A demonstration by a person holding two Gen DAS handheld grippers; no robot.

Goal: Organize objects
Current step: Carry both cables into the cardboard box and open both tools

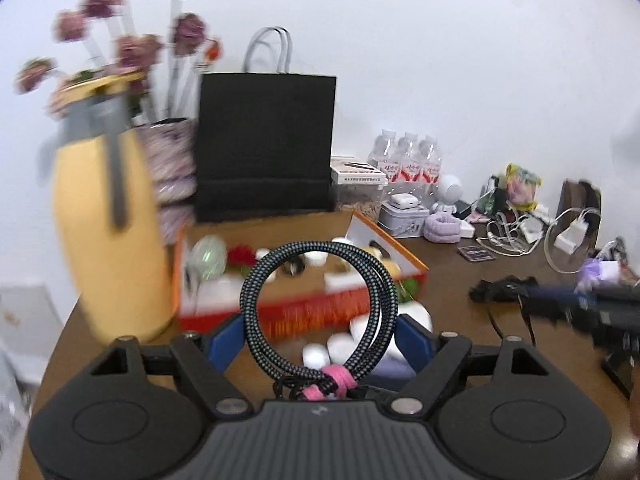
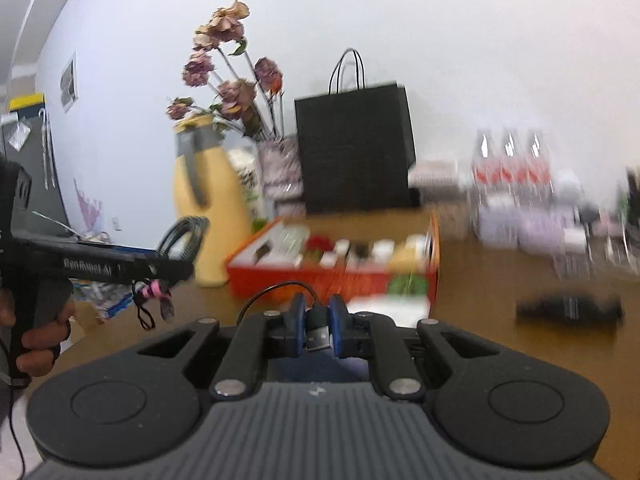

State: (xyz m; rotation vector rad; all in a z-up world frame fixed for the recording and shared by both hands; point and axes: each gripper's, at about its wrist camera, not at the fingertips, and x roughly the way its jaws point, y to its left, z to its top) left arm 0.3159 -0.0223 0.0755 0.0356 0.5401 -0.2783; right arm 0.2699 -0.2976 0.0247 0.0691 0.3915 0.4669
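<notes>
Coiled cable and USB plug held above the table

The left hand-held gripper (image 1: 320,330) clamps the coiled braided cable (image 1: 320,300) between wide-set pads; the right hand-held gripper (image 2: 317,326) pinches a USB plug (image 2: 318,334), near the orange box (image 2: 332,276).

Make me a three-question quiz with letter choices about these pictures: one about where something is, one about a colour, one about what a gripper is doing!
1. Where does the black paper bag stand?
A. behind the orange box
B. inside the orange box
C. on the floor

2. What colour is the tie on the coiled braided cable?
A. green
B. pink
C. yellow

3. What is the right gripper doing?
A. hanging open and empty
B. holding a water bottle
C. pinching a USB plug

Answers:
1 A, the bag rises at the wall beyond the box.
2 B, a pink band wraps the coil's bottom.
3 C, the blue pads squeeze the plug.
</notes>
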